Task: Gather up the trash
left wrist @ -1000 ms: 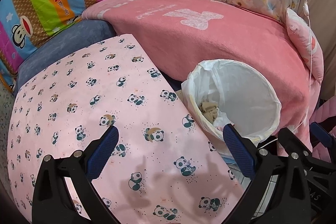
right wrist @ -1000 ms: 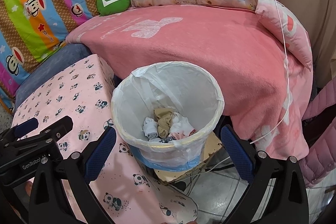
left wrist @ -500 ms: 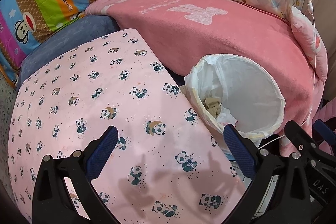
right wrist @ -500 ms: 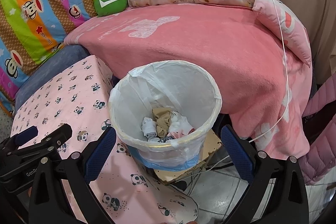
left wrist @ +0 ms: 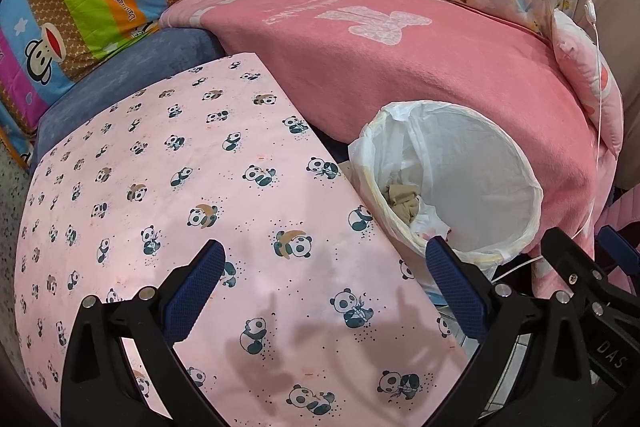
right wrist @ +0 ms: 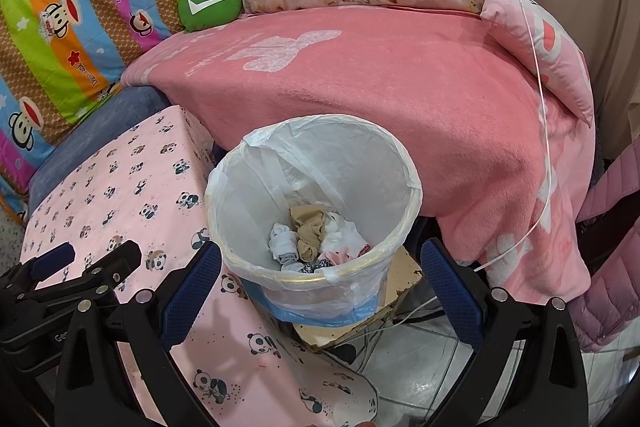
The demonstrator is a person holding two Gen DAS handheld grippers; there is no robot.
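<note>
While both of my tools hang empty with fingers spread wide, my left gripper (left wrist: 324,287) is over the panda cloth (left wrist: 168,187) and my right gripper (right wrist: 320,291) frames the lined bin (right wrist: 352,287) at 12 o'clock. Crumpled scraps (right wrist: 308,239), perhaps tissues, sit inside; the pink blanket (right wrist: 400,83) lies beyond.

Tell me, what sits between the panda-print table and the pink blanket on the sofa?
The lined trash bin, crumpled trash inside, stands there; the right wrist view shows it best.
</note>
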